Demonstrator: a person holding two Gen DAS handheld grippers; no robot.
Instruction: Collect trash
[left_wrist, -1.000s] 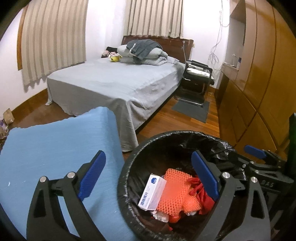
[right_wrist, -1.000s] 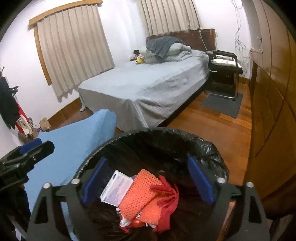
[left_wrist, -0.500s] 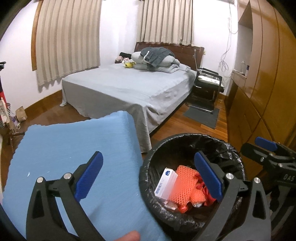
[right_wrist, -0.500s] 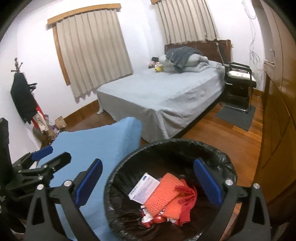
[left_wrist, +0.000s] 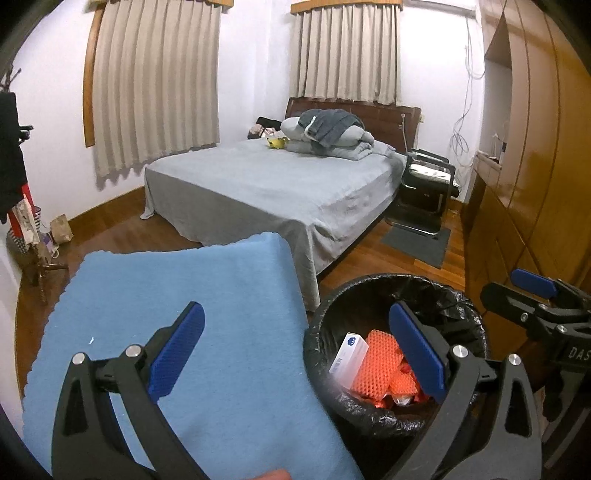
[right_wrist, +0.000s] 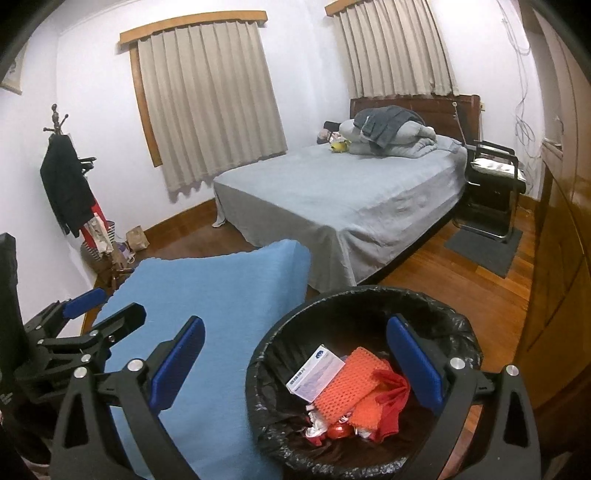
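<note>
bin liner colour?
Black liner over the bin's rim; clearest in the right wrist view.

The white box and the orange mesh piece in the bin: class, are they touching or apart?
Touching. In the right wrist view the white box lies partly on the orange mesh piece inside the black-lined bin, their edges overlapping with no gap.

even indoor light, sharp focus, fisheye bending and dark corner vignettes.
</note>
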